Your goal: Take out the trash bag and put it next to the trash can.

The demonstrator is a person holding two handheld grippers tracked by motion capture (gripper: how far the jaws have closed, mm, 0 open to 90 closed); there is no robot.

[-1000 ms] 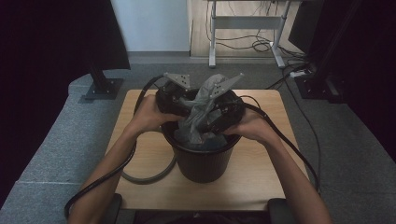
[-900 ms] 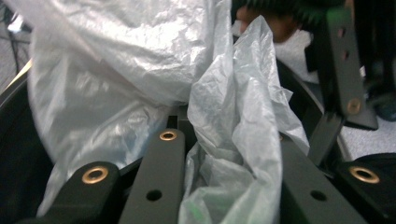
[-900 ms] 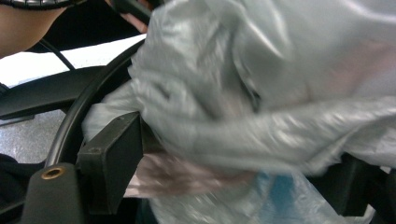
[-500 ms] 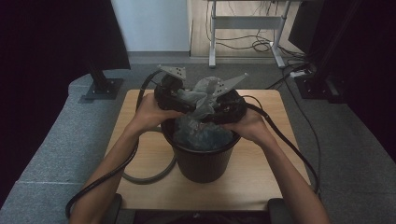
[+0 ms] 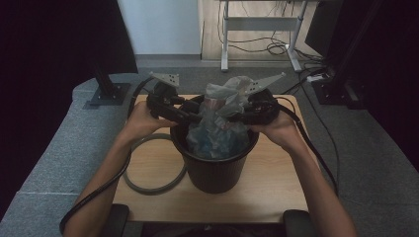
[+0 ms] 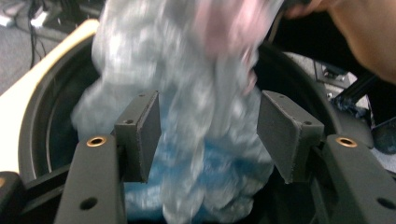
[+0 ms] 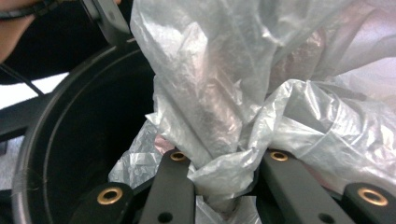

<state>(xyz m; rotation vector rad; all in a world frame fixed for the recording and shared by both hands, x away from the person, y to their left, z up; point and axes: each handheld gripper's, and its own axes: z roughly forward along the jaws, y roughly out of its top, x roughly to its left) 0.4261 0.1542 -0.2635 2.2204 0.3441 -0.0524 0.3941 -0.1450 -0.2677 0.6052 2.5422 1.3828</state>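
Bag [image 5: 223, 106] now clamped by right gripper [image 7: 227, 186], left gripper [image 6: 208, 133] opening.

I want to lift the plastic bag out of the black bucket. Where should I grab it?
Grab the plastic bag by its bunched, crumpled top, coming from above. That part sticks up past the bucket rim, while the full bottom sits deep inside.
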